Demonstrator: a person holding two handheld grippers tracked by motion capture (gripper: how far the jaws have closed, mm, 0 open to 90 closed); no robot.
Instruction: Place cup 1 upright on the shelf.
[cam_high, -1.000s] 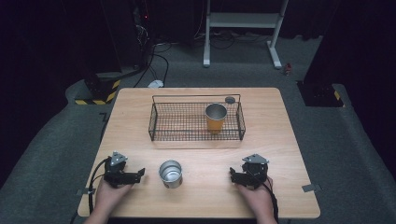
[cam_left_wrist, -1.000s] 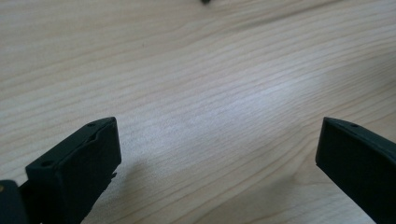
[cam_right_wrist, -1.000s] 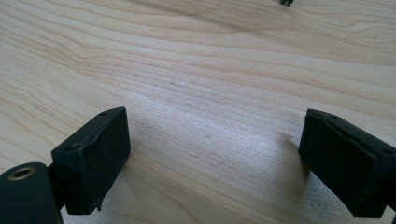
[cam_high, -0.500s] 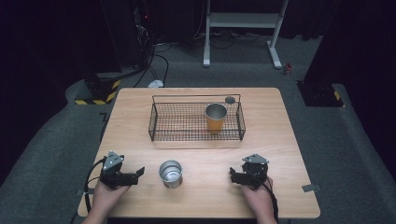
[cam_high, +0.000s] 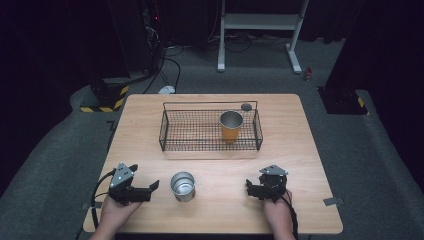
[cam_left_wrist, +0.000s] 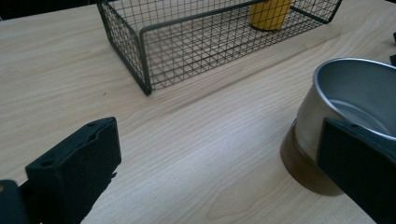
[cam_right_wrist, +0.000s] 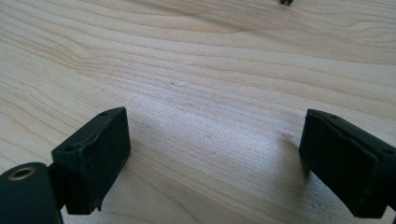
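Light wooden table (cam_high: 150, 125) across the middle of the high view, grey carpet around it. Black wire basket (cam_high: 210, 147) in the upper centre of the tabletop, long side facing the lower edge; inside it, toward its right end, an orange cup with a metal rim (cam_high: 231, 126), upright. Small dark round object (cam_high: 246, 106) just beyond the basket's upper right corner, too small to identify.

Lower centre of the frame: a steel cup (cam_high: 182, 185), upright, mouth open to the camera, standing on the bare wood between the two tools — nearer the left one. Left gripper (cam_high: 152, 186) at lower left, pointing right toward the steel cup, jaws spread wide, nothing between them; in the left gripper view, the cup (cam_left_wrist: 355, 107) at the right edge, just behind the right-hand jaw, touching or not impossible to tell. Right gripper (cam_high: 248, 189) at lower right, well apart from the cup, jaws likewise apart over bare wood — empty.
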